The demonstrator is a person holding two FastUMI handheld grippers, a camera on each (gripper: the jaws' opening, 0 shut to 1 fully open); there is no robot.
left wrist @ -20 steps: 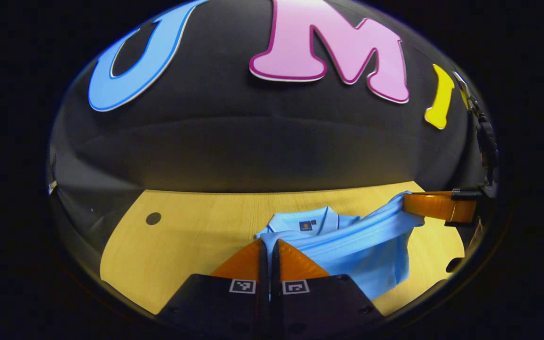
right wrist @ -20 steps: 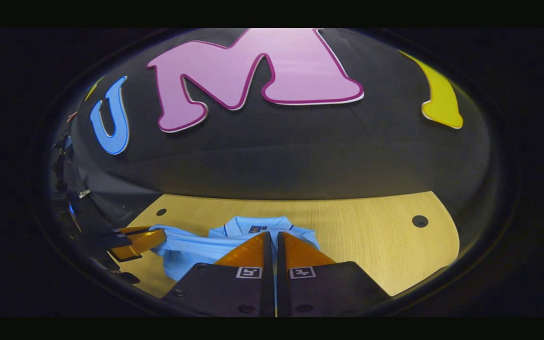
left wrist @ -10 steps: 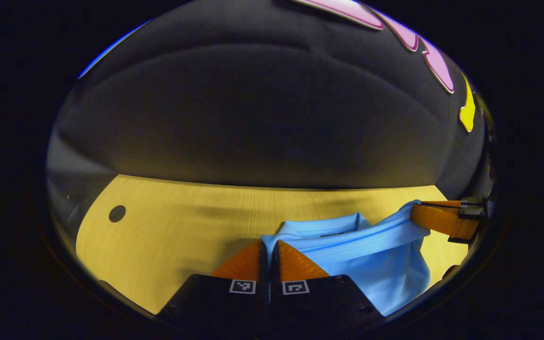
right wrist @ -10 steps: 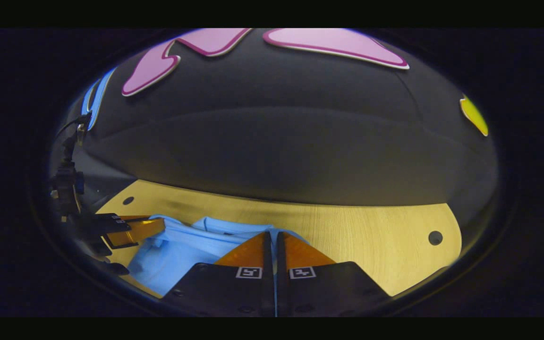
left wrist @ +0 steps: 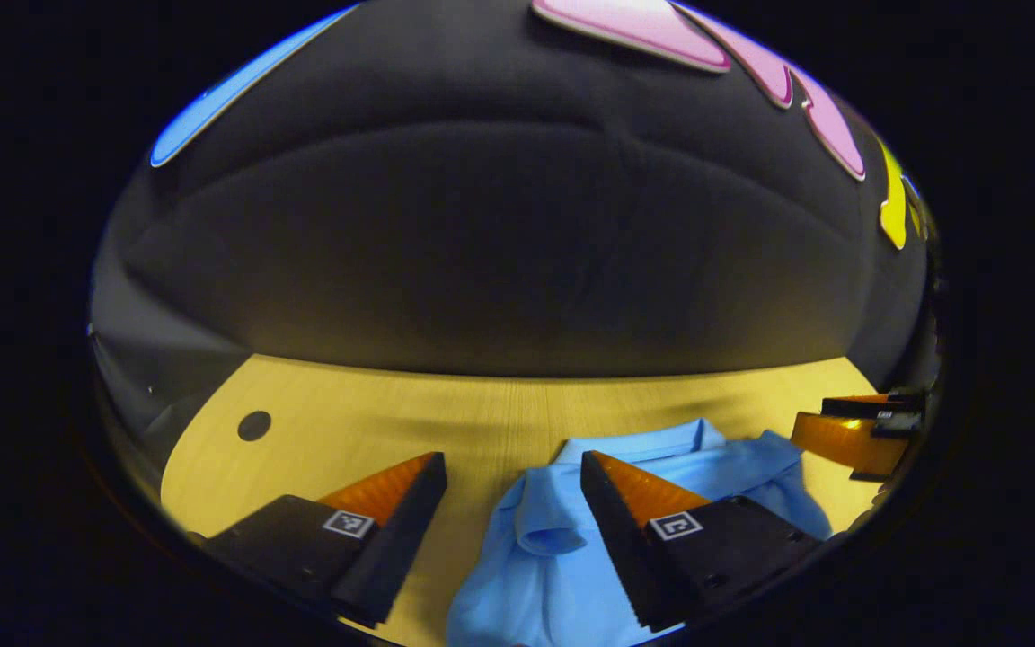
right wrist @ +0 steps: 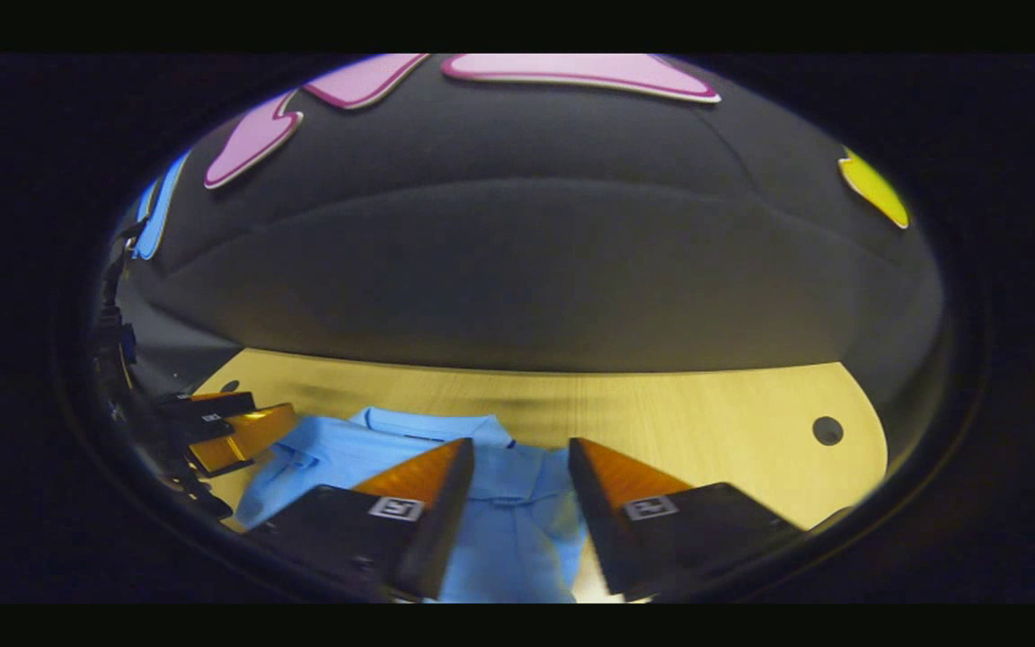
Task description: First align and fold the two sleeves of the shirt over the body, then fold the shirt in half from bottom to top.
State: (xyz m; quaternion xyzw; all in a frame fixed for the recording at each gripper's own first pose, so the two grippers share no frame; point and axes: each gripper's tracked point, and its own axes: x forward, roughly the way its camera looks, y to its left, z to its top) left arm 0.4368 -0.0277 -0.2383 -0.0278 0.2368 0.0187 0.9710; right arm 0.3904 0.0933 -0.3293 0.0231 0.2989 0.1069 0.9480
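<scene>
Two handheld grippers hang over a pale yellow wooden tabletop [left wrist: 374,422] with their jaws spread wide apart, gripping nothing. In the left gripper view, a small dark round hole [left wrist: 254,425] sits at nine o'clock on the tabletop. The left gripper [left wrist: 513,474] is at six o'clock, and the light blue short-sleeved shirt [left wrist: 553,557] lies loose beneath it, folded over itself, with its collar toward twelve o'clock. The right gripper [left wrist: 850,429] shows at three o'clock, just beside the shirt's edge. In the right gripper view, the left gripper [right wrist: 230,431] appears at nine o'clock beside the shirt [right wrist: 508,539], which lies flat under the right gripper [right wrist: 522,454].
</scene>
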